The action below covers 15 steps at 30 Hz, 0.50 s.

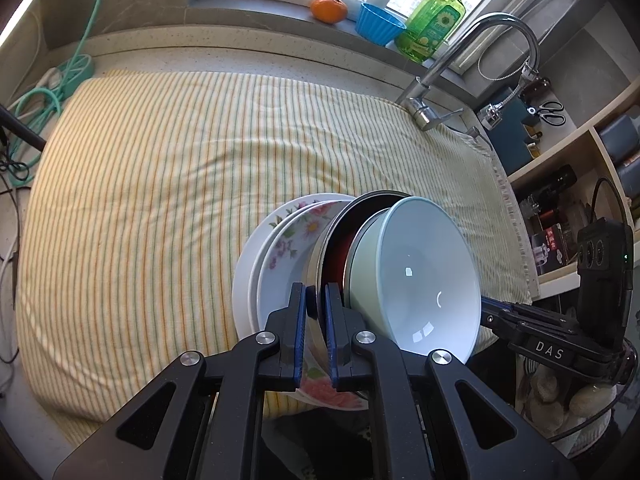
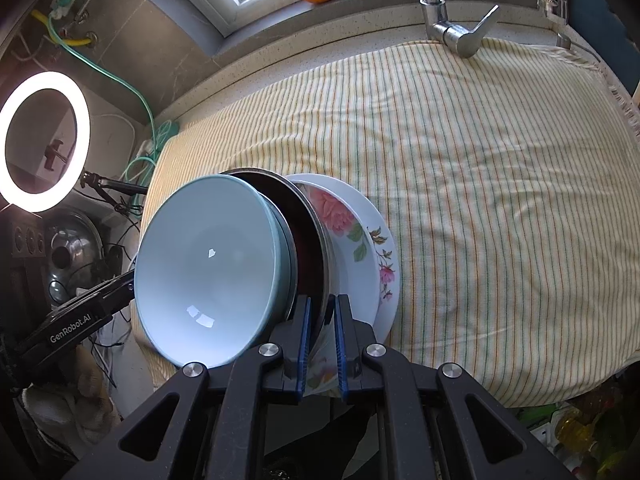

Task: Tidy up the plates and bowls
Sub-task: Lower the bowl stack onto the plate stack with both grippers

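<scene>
Here both tongs, left and right, clamp the stack's rim (striped cloth beyond lies bare).

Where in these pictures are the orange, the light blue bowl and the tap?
orange (image 1: 329, 9): left wrist view, middle of its skin.
light blue bowl (image 2: 208, 264): right wrist view, inside of its hollow.
tap (image 1: 496, 26): left wrist view, curved spout.

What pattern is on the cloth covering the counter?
The cloth is pale yellow with thin orange and green stripes; clearest in the right wrist view.
</scene>
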Tool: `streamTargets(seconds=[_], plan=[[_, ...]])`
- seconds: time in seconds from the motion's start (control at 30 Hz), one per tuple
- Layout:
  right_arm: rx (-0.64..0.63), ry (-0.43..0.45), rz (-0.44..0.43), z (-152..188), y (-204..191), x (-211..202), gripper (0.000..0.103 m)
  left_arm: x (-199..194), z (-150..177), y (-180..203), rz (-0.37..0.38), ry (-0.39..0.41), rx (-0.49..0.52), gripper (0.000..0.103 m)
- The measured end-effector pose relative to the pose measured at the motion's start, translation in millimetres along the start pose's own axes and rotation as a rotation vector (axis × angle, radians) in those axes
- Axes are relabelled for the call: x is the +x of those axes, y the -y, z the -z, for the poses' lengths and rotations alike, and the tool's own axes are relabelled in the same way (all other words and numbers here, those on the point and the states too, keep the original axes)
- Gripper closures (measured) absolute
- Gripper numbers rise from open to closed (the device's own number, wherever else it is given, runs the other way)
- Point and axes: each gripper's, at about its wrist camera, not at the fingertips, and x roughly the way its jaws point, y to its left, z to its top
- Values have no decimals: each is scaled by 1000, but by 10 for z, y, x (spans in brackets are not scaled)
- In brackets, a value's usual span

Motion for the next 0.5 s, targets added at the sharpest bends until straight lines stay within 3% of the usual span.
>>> streamTargets(seconds=[0.5], plan=[[-9,-6,11,-21,-2,40,92,80,2,-51,-5,-16,-4,96]])
